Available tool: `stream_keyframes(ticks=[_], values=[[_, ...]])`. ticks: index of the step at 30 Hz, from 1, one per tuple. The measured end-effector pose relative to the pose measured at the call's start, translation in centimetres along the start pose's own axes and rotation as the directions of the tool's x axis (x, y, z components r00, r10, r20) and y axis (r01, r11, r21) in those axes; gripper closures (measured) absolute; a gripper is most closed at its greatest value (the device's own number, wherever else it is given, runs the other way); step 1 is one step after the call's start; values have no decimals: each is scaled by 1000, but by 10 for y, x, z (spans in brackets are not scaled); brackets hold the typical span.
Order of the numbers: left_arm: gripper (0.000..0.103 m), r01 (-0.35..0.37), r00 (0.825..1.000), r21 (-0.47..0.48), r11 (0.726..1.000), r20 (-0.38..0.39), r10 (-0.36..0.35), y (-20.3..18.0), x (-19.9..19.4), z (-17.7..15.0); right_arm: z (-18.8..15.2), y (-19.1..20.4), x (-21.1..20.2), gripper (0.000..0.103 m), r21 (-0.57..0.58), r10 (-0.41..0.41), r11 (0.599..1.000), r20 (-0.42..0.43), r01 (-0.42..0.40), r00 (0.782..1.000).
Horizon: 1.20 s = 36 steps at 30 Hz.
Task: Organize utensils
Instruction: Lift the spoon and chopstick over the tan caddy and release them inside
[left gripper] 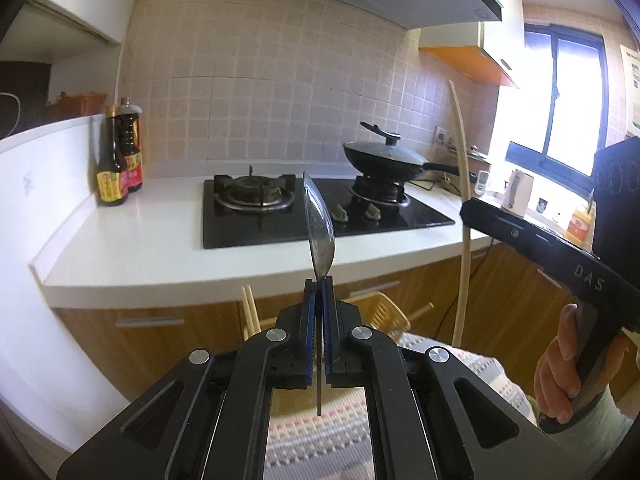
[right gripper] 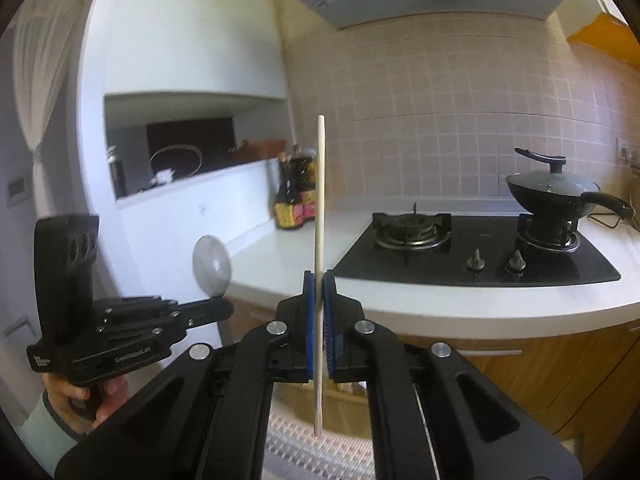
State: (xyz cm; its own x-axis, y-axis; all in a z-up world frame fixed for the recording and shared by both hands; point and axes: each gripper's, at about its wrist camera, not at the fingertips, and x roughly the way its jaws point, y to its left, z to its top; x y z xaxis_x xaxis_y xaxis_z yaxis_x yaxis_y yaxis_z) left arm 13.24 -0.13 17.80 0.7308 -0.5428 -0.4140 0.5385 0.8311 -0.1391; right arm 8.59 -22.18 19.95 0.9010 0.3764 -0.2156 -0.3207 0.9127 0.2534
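Observation:
My left gripper [left gripper: 319, 282] is shut on a metal spoon [left gripper: 318, 228], bowl up and edge-on, handle hanging down between the jaws. It also shows in the right wrist view, where the left gripper [right gripper: 224, 307] holds the spoon [right gripper: 212, 266] at the left. My right gripper [right gripper: 319, 276] is shut on a pale wooden chopstick [right gripper: 320, 200] held upright. In the left wrist view the right gripper [left gripper: 466, 210] and its chopstick [left gripper: 462, 200] stand at the right. A yellow basket [left gripper: 384, 314] with chopsticks [left gripper: 250, 312] sits below the counter, mostly hidden.
A white counter [left gripper: 160, 240] carries a black gas hob [left gripper: 320, 216], a lidded wok [left gripper: 384, 158] and two sauce bottles [left gripper: 120, 156]. Wooden cabinets [left gripper: 160, 344] run below. A patterned cloth [left gripper: 320, 436] lies under the grippers. A kettle [left gripper: 518, 194] stands by the window.

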Motion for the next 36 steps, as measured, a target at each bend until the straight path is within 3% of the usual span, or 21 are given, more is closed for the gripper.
stream_keyframes(ticks=[7,12,19,33,36], values=[[102,-14,1000,-12,1000,23,14,16,32,7,-2,-38,30,100,67,-68,996,45,65,997],[102,-52,997,4,999,59,52,21,58,3,-21,-49,54,100,36,-160,987,44,158,986],[102,-92,990,10,996,108,90,29,85,-16,-50,-62,82,100,10,-205,979,19,205,979],[101,-36,994,22,999,100,34,29,92,-45,-72,-67,89,99,1,-198,980,-9,198,980],[96,-13,996,9,1000,86,13,30,87,-50,-75,-66,80,99,5,-187,982,-22,187,982]])
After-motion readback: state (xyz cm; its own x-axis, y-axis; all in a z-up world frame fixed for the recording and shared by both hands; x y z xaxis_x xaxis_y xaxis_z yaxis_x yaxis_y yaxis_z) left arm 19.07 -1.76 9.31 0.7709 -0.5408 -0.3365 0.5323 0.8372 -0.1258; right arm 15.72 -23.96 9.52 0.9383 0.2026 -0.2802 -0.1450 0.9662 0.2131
